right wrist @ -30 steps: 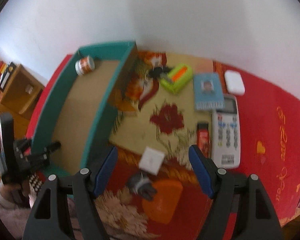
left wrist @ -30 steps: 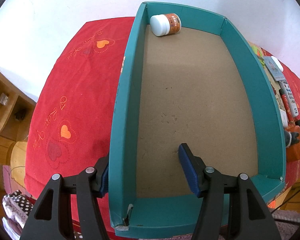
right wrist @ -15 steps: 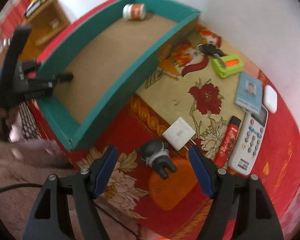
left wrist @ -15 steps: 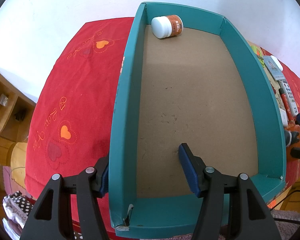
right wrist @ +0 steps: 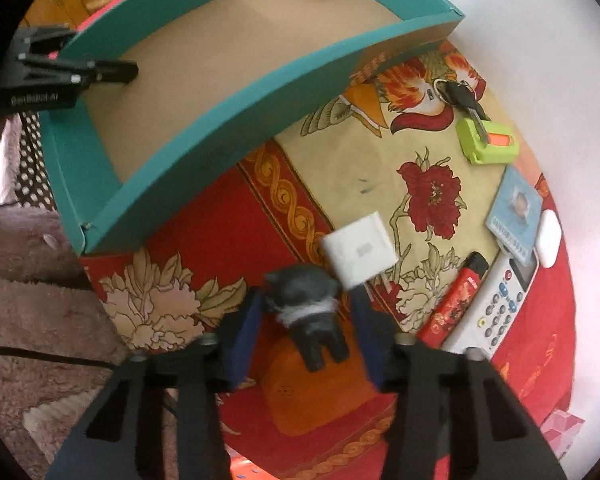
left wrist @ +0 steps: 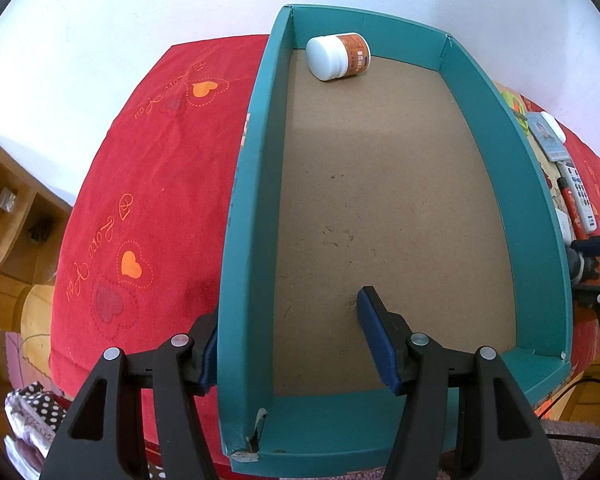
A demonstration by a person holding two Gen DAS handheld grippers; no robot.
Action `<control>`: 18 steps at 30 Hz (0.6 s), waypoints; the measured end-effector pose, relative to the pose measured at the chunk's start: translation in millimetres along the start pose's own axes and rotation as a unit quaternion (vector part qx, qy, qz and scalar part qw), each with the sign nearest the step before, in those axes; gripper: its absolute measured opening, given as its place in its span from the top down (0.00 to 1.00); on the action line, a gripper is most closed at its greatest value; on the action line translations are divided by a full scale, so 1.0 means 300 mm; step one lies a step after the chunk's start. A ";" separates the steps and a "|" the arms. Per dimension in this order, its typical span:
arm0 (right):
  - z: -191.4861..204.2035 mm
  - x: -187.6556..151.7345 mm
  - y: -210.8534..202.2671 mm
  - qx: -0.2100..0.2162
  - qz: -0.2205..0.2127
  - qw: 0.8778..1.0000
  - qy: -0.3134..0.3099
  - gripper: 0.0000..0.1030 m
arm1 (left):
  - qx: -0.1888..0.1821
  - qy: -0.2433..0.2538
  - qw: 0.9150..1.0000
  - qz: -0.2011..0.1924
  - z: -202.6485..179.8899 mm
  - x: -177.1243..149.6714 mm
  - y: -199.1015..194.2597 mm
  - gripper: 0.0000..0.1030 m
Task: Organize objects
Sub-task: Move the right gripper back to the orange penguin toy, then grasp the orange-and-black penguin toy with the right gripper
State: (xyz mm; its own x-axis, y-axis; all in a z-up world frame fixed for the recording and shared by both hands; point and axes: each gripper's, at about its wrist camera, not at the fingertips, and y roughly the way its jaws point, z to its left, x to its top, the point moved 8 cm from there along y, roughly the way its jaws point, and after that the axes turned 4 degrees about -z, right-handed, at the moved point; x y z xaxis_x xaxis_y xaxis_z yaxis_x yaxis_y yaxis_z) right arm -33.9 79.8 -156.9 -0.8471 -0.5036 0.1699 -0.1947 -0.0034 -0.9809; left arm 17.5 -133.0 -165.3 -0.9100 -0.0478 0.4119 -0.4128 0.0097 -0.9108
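Your right tool [right wrist: 306,322] has dropped over the grey figurine [right wrist: 305,304] beside the teal box [right wrist: 204,116], its jaws closing around it but not yet pressing. Your left tool [left wrist: 288,350] stands half open astride the box's wall (steadying it, I judge).

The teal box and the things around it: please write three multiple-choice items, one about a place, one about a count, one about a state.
1. Where does the white-capped jar lie?
A. inside the teal box, at its far end
B. on the cloth beside the keys
C. between the left gripper's pads

2. How many things lie inside the box?
A. none
B. one
C. three

3. What stands between the pads of the right gripper?
A. the red lighter
B. the white square block
C. the dark grey figurine

Answers: 1 A, the jar rests by the far wall. 2 B, only the jar is on the brown floor. 3 C, the figurine sits between the closing jaws.
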 end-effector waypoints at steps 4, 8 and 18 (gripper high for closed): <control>-0.038 -0.012 -0.031 0.004 -0.021 0.999 0.040 0.63 | 0.000 0.000 1.000 0.001 0.001 -0.002 -0.001 0.40; -0.112 -0.030 -0.097 -0.014 -0.062 0.993 0.100 0.66 | 0.000 0.000 1.000 0.003 -0.002 0.000 -0.002 0.40; -0.241 -0.114 -0.184 -0.022 -0.158 0.946 0.281 0.66 | 0.000 0.000 1.000 0.004 -0.003 0.002 -0.002 0.40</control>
State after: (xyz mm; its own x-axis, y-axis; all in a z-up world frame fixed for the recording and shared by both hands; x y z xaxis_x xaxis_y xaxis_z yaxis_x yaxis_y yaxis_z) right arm -29.9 159.8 -101.8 -0.8703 0.0553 0.4894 -0.4916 -0.0350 -0.8701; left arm 17.2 -132.1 -164.4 -0.9135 -0.0481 0.4040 -0.4049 0.0109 -0.9143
